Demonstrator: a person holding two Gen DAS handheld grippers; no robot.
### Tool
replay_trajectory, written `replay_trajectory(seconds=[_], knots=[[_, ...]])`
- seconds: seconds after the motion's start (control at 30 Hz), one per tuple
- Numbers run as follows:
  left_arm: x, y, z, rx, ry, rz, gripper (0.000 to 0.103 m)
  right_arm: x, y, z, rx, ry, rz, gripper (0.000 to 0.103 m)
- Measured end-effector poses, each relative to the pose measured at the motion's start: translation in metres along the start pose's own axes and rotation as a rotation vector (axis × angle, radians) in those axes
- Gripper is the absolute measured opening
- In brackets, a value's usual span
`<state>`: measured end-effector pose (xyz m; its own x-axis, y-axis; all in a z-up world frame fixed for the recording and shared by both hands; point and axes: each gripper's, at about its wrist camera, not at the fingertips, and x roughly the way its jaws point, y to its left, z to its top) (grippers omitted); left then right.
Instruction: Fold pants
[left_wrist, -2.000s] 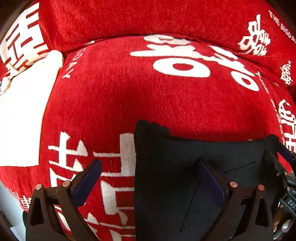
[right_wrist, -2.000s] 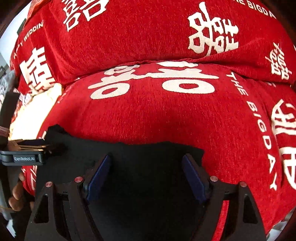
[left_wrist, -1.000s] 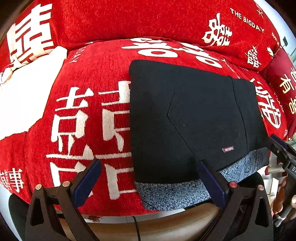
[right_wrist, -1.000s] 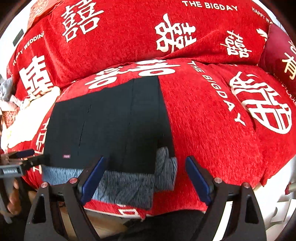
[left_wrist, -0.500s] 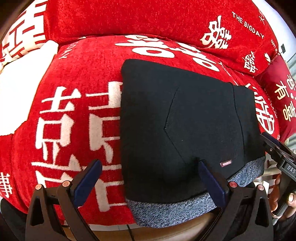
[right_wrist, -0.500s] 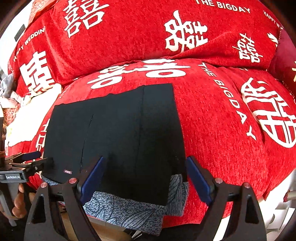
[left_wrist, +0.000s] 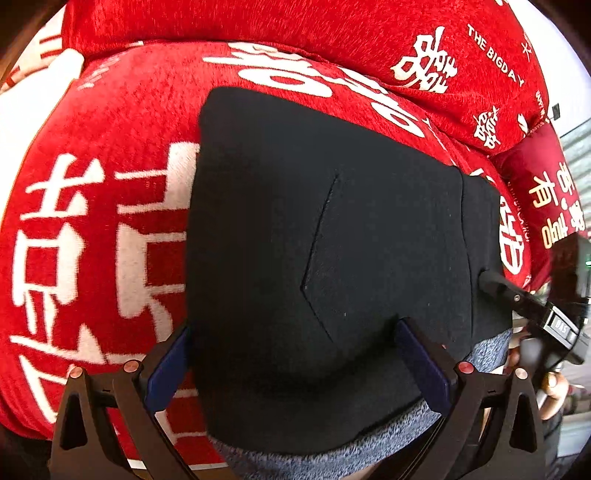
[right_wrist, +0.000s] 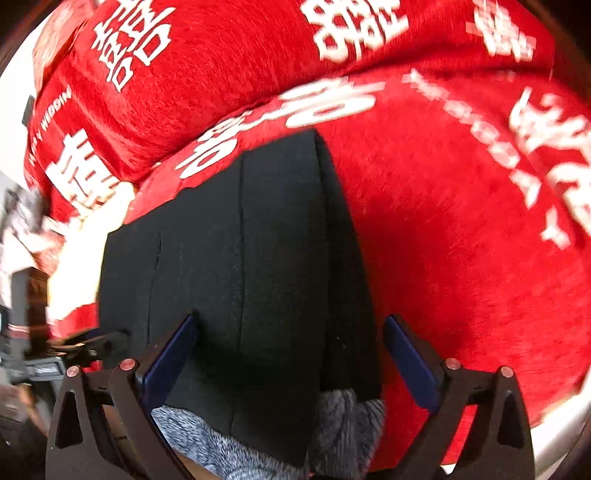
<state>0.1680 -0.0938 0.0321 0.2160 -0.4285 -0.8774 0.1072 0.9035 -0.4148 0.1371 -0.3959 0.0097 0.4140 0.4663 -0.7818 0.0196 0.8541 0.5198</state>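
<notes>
Black pants (left_wrist: 332, 240), folded into a flat block, lie on a red cushion (left_wrist: 110, 155) printed with large white characters. In the left wrist view the block fills the centre; its far edge runs from 11 o'clock toward 2 o'clock, its left edge drops straight toward 7 o'clock, and a grey mottled lining (left_wrist: 314, 463) shows under the near edge at 6 o'clock. Bare red fabric lies wide at 9 o'clock, and a back cushion (left_wrist: 295, 26) rises at 12 o'clock. The left gripper (left_wrist: 295, 365) stands spread wide, its left pad over the pants' left edge and its right pad over the black cloth, clasping nothing. In the right wrist view the pants (right_wrist: 251, 258) sit left of centre, their right edge running from 12 toward 5 o'clock, with broad bare cushion (right_wrist: 461, 240) from 1 to 4 o'clock. The right gripper (right_wrist: 291, 354) has just been opening; its wide-apart pads straddle that right edge, gripping nothing. The other gripper's tip shows at 8 o'clock beside the pants' left edge.
</notes>
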Motion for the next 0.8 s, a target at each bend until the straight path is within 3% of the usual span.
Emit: replay_trajectory(seconds=[0.17,0.3,0.43,0.53,0.63,0.8], knots=[[0.004,-0.004,0.005,0.0,-0.009,0.003,0.103,0.014,0.017,0.001,-0.065,0.018,0.029,0.103],[0.005,-0.01,0.006,0.028,-0.028,0.012,0.102,0.02,0.032,0.0,-0.118,0.017,-0.037,0.101],[-0.006,-0.02,0.001,0.098,-0.074,0.034,0.08,0.004,0.046,-0.007,-0.171,-0.007,-0.046,0.077],[-0.015,-0.024,0.0,0.134,-0.093,0.059,0.061,-0.006,0.067,-0.011,-0.228,-0.027,-0.11,0.059],[-0.022,-0.023,0.001,0.142,-0.102,0.055,0.052,-0.013,0.079,-0.013,-0.235,-0.044,-0.129,0.057],[-0.032,-0.025,0.0,0.153,-0.107,0.065,0.049,-0.024,0.097,-0.018,-0.248,-0.071,-0.139,0.054]])
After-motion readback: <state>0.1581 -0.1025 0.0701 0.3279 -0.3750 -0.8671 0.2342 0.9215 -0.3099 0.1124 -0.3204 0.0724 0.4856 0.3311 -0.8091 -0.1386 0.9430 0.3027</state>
